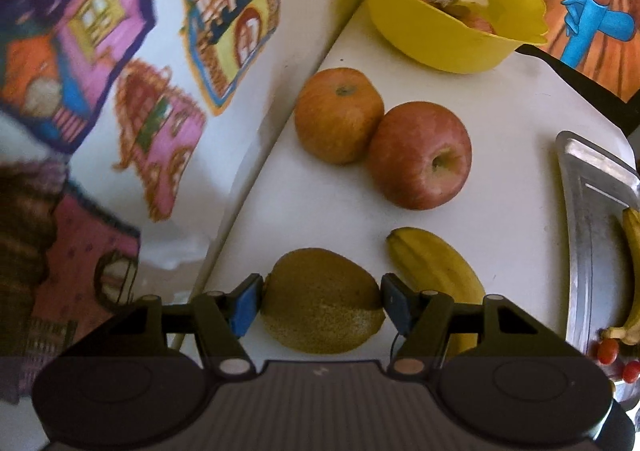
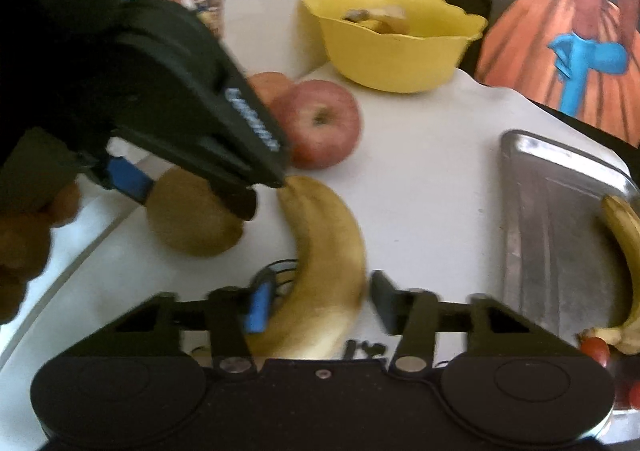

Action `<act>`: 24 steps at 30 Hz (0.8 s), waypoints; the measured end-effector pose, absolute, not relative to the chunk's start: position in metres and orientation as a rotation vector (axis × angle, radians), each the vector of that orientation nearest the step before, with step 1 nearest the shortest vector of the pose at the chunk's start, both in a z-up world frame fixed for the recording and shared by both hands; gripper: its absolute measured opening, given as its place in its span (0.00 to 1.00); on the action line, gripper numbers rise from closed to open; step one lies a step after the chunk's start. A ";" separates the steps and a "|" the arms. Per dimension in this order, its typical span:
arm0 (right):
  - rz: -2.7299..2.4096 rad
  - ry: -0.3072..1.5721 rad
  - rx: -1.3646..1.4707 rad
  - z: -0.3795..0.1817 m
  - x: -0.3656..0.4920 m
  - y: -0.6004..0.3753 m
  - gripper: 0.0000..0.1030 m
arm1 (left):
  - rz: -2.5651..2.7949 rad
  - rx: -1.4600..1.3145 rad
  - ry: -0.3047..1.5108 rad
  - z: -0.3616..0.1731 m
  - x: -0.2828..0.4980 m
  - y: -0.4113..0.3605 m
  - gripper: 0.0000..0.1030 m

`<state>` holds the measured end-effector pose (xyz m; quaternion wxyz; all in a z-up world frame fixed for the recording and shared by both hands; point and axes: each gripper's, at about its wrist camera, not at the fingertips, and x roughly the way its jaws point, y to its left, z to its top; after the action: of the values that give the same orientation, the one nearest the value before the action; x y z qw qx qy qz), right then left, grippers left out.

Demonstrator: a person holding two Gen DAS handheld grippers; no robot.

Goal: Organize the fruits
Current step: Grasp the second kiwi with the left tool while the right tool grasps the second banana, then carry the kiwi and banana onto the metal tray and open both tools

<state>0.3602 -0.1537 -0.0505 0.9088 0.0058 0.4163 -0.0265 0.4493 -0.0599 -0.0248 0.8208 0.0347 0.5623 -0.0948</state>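
A brown kiwi (image 1: 320,303) lies on the white table (image 1: 500,171), and my left gripper (image 1: 320,299) is shut on it, a blue pad pressing on each side. From the right wrist view the same left gripper (image 2: 188,195) reaches down over the kiwi (image 2: 192,227). A yellow banana (image 2: 328,251) lies beside the kiwi, its near end between the fingers of my right gripper (image 2: 318,303). The left pad touches the peel; the right pad stands a sliver off it. Two red apples (image 1: 338,115) (image 1: 420,155) rest side by side farther back.
A yellow bowl (image 1: 440,31) holding fruit pieces stands at the back. On the right, a metal tray (image 2: 552,211) carries another banana (image 2: 624,251) and small red fruits (image 1: 608,351). A painted wall (image 1: 140,91) borders the table's left side. A hand (image 2: 24,243) holds the left gripper.
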 end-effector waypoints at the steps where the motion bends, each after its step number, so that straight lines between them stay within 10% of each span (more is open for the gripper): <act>1: -0.056 0.860 0.007 -0.050 0.359 -0.152 0.46 | -0.199 0.073 1.199 -0.024 0.447 -0.059 0.66; 24: -0.046 0.840 0.101 -0.035 0.317 -0.189 0.37 | -0.186 -0.009 1.159 -0.006 0.386 -0.048 0.66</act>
<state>0.3173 -0.1893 -0.0350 0.9117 0.0490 0.4074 -0.0222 0.3858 -0.0480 -0.0057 0.8325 -0.0041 0.5470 -0.0878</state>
